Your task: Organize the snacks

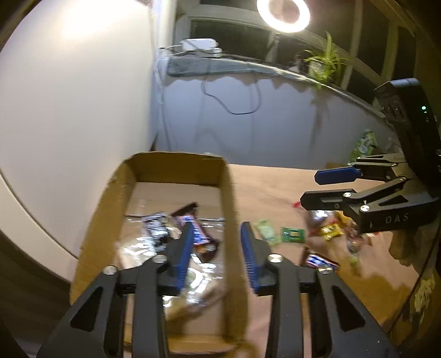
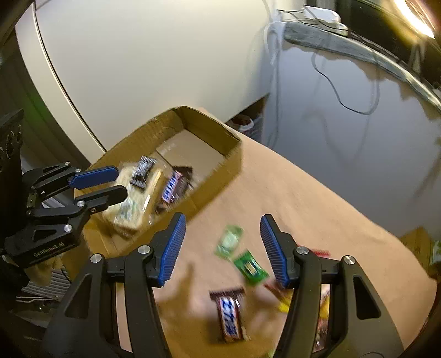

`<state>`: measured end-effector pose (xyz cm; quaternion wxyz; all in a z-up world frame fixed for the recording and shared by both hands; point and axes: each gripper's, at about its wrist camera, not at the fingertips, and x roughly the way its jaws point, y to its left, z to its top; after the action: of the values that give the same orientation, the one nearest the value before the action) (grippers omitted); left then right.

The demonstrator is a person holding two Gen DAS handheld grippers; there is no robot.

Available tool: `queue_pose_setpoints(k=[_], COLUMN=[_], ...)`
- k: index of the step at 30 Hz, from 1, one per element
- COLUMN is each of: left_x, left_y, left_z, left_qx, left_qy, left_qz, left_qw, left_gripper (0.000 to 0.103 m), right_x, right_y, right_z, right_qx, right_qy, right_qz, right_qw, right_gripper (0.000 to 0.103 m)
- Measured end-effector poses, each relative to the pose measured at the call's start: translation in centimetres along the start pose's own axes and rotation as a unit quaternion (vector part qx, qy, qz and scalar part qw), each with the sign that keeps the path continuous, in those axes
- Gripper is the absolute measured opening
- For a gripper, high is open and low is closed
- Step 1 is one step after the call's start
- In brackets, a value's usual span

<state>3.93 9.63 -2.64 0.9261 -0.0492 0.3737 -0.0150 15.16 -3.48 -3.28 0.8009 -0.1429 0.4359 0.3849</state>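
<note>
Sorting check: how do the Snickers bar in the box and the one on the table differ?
The boxed Snickers bar lies inside the cardboard box among other wrappers; the table Snickers bar lies alone on the brown table, between the right gripper fingers in view. Same wrapper.

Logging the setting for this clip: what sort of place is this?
Probably a room at home: a brown table by a night window sill with a potted plant, a ring light and a cardboard box of snacks.

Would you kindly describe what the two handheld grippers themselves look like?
Both match: the left gripper and right gripper have black linkage arms with triangular cutouts, silver pivot screws, and ribbed blue finger pads. White lettering marks each body; the left's reads roughly "GenRobot.AI".
</note>
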Motion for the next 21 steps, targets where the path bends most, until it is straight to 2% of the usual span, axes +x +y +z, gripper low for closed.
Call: queue_pose_setpoints(k=[8, 17, 21], left_x=[0.2, 1.9, 3.1], left_y=[-4.3, -8.7, -9.8], left_z=[-1.0, -2.8, -3.5], left_qx=[0.016, 0.029, 0.023], left_qy=[0.015, 0.054, 0.079], left_qz=[-0.037, -0.077, -0.091], left_qw=[0.9991, 0.9952, 0.9925], left_gripper=[0.041, 0.041, 0.041], right_x=[-3.6, -5.5, -5.6], right_y=[-3.8, -8.1, -9.6], right_z=[-5.3, -11.8, -14.2], right_qx=[0.028, 0.055, 0.084], right_qy=[-0.027, 0.005, 0.020], right_qz=[-0.028, -0.054, -0.048], right_qw=[0.999, 0.997, 0.995], right_gripper=[0.063, 0.063, 0.063])
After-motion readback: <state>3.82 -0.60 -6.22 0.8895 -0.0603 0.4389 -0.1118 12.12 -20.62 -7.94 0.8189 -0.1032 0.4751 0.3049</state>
